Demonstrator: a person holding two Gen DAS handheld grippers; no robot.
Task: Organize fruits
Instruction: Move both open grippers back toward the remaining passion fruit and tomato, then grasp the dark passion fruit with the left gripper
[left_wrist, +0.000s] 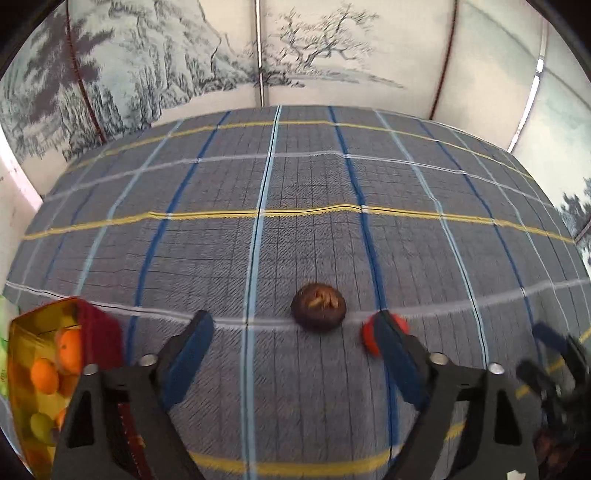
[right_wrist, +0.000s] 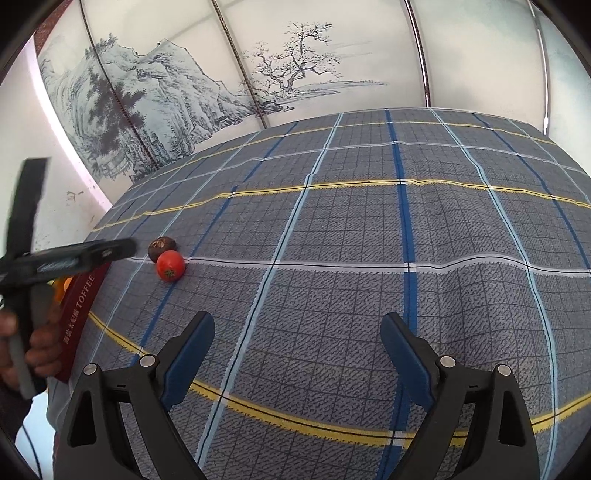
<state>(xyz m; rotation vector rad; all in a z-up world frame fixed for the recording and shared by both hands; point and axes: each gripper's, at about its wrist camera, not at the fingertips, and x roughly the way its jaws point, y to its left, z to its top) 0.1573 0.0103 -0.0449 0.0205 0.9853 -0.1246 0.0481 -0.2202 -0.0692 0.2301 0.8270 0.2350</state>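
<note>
Plaid tablecloth (right_wrist: 369, 229) lies bare ahead; both tools gape wide, tomato (right_wrist: 170, 265) beside box (left_wrist: 44, 373).

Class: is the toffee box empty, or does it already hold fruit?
It holds fruit: oranges and a green fruit lie inside the toffee box.

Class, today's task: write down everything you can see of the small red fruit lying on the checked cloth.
The red fruit is small, round, smooth and glossy, tomato-like, with a dark green stem scar facing the right wrist camera. It looks whole. It lies on the checked tablecloth, right beside a dark brown fruit; whether they touch is unclear. In the left wrist view one finger of the open left tongs partly covers it. Nothing grips it.
</note>
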